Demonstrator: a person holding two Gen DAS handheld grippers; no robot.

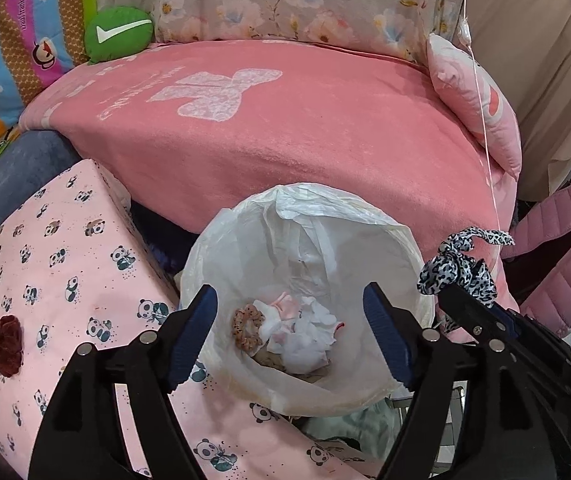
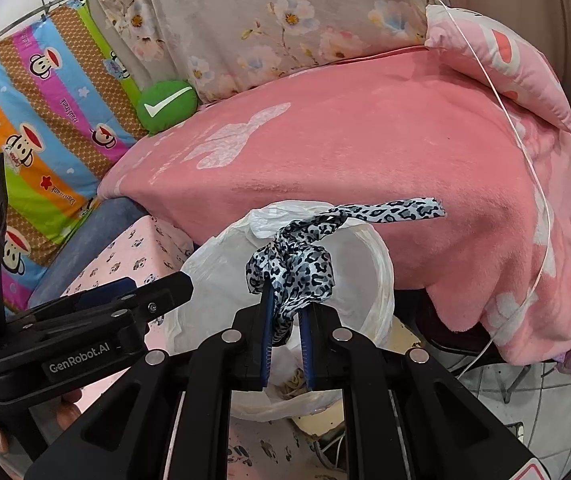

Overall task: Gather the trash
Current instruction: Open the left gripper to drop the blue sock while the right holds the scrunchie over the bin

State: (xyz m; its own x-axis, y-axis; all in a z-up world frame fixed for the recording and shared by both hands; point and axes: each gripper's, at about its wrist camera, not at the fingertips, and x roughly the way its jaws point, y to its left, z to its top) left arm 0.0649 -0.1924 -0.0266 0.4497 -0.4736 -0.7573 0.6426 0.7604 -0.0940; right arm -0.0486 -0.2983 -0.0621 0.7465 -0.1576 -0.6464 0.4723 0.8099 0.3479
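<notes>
The left gripper point(image 1: 291, 326) is standing released, its blue pads wide apart and gripping nothing, directly above the mouth of the trash bin point(image 1: 413, 276), which is lined with a white plastic bag point(image 1: 245, 248). Below and between its pads, at the bottom of the bin, a brown patterned scrunchie point(image 1: 246, 326) is lying beside crumpled white and pink tissues point(image 1: 305, 334).

The right gripper point(image 2: 285, 312) is clenched on a leopard-print fabric strip point(image 2: 297, 268) in black, white and grey. The bunched part is sitting just above its fingertips, and one long tail is sticking out to its right, over the far rim of the bin. This gripper is hanging over the right side of the bin, just beside the left one.

To the left of the left gripper, a dark red scrunchie point(image 1: 6, 346) is lying on a pink panda-print cloth point(image 1: 65, 264), touching a pale crumpled piece at the picture's edge. Beyond both grippers, a pink blanket point(image 1: 285, 136) is covering a seat, with a green check-mark cushion point(image 1: 119, 34) at its far left corner.
</notes>
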